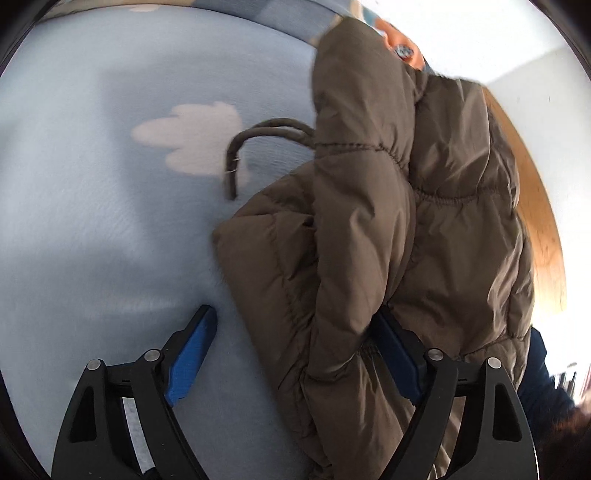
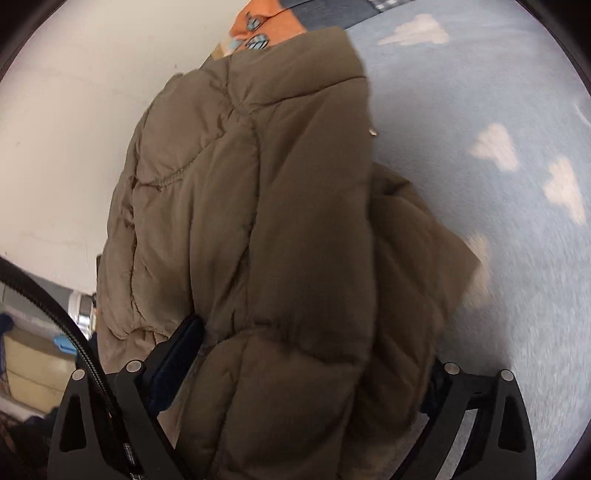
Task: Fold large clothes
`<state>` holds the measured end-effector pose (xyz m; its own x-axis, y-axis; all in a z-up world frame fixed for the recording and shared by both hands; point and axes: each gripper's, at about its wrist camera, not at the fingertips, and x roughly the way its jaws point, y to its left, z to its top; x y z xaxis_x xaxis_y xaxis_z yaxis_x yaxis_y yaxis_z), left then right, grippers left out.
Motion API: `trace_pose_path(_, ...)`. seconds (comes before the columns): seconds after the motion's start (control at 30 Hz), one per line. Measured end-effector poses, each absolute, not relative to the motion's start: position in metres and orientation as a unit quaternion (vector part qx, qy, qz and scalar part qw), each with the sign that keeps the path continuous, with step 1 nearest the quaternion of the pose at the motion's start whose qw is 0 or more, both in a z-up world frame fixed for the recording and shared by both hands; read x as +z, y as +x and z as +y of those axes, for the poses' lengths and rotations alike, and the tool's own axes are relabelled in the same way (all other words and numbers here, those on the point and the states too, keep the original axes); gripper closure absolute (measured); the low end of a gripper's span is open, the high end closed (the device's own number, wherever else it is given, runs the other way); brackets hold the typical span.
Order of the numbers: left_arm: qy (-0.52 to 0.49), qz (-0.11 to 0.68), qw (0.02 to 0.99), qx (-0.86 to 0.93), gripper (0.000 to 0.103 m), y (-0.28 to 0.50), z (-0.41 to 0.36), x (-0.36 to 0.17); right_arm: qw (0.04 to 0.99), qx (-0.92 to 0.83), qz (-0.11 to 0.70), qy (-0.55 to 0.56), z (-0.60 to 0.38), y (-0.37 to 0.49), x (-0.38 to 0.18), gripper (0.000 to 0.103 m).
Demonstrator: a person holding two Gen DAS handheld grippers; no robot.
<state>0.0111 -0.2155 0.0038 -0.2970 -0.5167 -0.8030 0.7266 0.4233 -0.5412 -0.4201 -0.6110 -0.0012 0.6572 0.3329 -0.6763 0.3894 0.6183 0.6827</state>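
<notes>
Brown puffer jacket (image 1: pixel 369 240) bulges between both spread grippers, left (image 1: pixel 295 343) and right (image 2: pixel 314 354); fingers wide, pressing nothing; unclamped padding could spring open across the blue bed cover (image 1: pixel 92 184).

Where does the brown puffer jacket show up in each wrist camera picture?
Left wrist view: the brown puffer jacket fills the right half, top to bottom.
Right wrist view: it fills the centre, top to bottom.
Shared landmark: the orange patterned item behind the jacket's top.
</notes>
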Motion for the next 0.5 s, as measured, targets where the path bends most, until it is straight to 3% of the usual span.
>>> trace_pose_path(0.07,0.098,0.605,0.579,-0.537,0.023,0.008,-0.230,0.006,0.802,-0.011,0.423,0.422,-0.609,-0.408,0.001,0.004)
trace_pose_path(0.13,0.101,0.603,0.577,-0.542,0.027,0.003,-0.241,0.010,0.813,-0.004,0.427,0.397,-0.600,-0.399,0.008,0.013)
trace_pose_path(0.17,0.102,0.600,0.575,-0.546,0.033,-0.001,-0.244,0.012,0.821,0.001,0.424,0.381,-0.594,-0.397,0.014,0.024)
trace_pose_path(0.2,0.099,0.599,0.570,-0.554,0.045,-0.003,-0.247,0.014,0.830,0.005,0.421,0.366,-0.589,-0.397,0.019,0.030)
trace_pose_path(0.23,0.089,0.600,0.562,-0.562,0.049,-0.004,-0.249,0.015,0.834,0.008,0.423,0.354,-0.585,-0.396,0.022,0.032)
trace_pose_path(0.33,0.093,0.605,0.560,-0.559,0.050,-0.007,-0.262,0.013,0.828,0.004,0.430,0.360,-0.587,-0.392,0.015,0.030)
trace_pose_path(0.4,0.079,0.622,0.554,-0.548,0.049,-0.006,-0.272,0.007,0.825,-0.001,0.437,0.359,-0.585,-0.382,0.012,0.021)
trace_pose_path(0.5,0.073,0.634,0.541,-0.547,0.047,-0.002,-0.281,0.004,0.816,-0.004,0.440,0.374,-0.583,-0.372,0.003,0.016)
